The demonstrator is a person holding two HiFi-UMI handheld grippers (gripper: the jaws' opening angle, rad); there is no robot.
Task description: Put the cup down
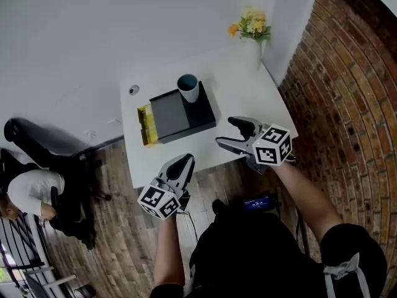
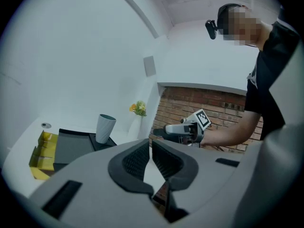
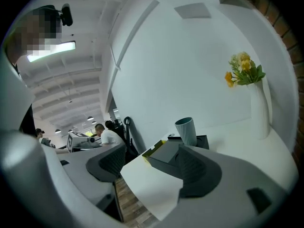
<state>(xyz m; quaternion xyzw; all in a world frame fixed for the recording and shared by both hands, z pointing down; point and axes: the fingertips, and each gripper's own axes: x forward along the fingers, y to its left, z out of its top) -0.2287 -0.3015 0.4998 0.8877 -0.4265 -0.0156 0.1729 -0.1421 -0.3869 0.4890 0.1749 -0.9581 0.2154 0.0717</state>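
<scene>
Cup (image 1: 188,87) upright on box (image 1: 177,115), far right corner, standing free. Probably light, rigid, easily tipped; best gripped mid-wall, gently. Right gripper (image 1: 226,132) just short of box, wide open, empty. Left gripper (image 1: 185,161) further short, all but closed, empty

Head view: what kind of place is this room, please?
Probably an open-plan office or lab workspace. A small white table stands in a corner beside a brick wall, a seated person is nearby on the wooden floor, and the right gripper view shows rows of ceiling lights.
</scene>
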